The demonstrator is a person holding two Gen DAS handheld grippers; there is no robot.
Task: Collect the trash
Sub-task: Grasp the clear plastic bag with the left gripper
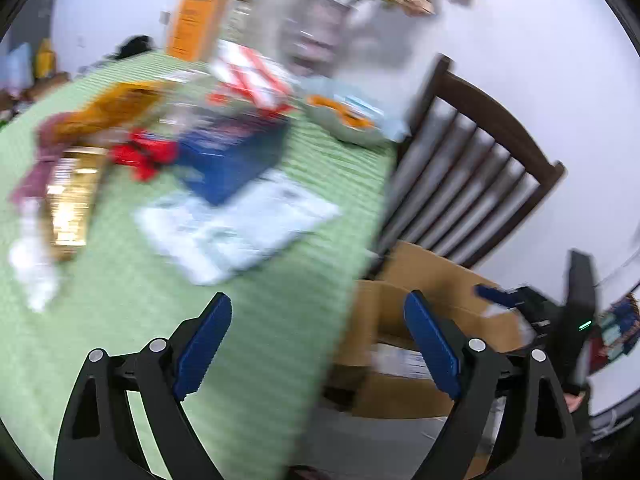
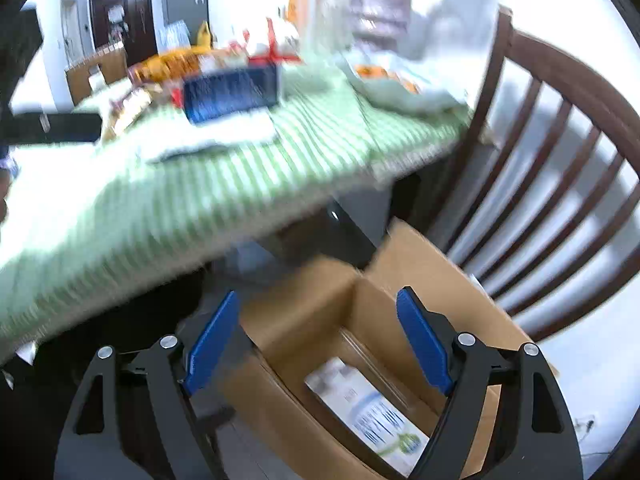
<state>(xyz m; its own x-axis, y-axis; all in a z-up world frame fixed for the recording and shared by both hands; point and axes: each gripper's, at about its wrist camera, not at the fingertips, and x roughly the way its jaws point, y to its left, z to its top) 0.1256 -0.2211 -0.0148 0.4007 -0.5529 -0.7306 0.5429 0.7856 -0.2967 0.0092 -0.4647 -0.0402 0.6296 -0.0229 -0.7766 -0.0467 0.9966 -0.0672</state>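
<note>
Pointing steeply down, your right tongs [image 2: 318, 338] hang spread wide over the open cardboard box [image 2: 320, 300], with nothing between the blue ribbed pads. Inside that box a flat white carton [image 2: 368, 408] with blue and green print lies on the bottom; the brown flaps stand up around it. Your left tongs [image 1: 318, 342] are also spread and empty, tilted down above the table [image 1: 260, 340] edge, with the same box just past that edge, below the right finger. All of this is smeared by motion blur.

Beyond the box, the table wears a green-and-white striped cloth with a soft ribbed look. On it, farther from the box, lie pale sheets of paper [image 1: 236, 224], then a dark blue rectangular box [image 1: 236, 152] partly on top of them. Left of that sit a crumpled red wrapper [image 1: 144, 156] and a shiny gold packet [image 1: 72, 200]. Still farther off is a pale bowl [image 1: 352, 128] holding something orange, and an upright orange carton [image 1: 196, 20]. A dark wooden slat-back chair [image 2: 560, 152] stands just behind the cardboard box.
</note>
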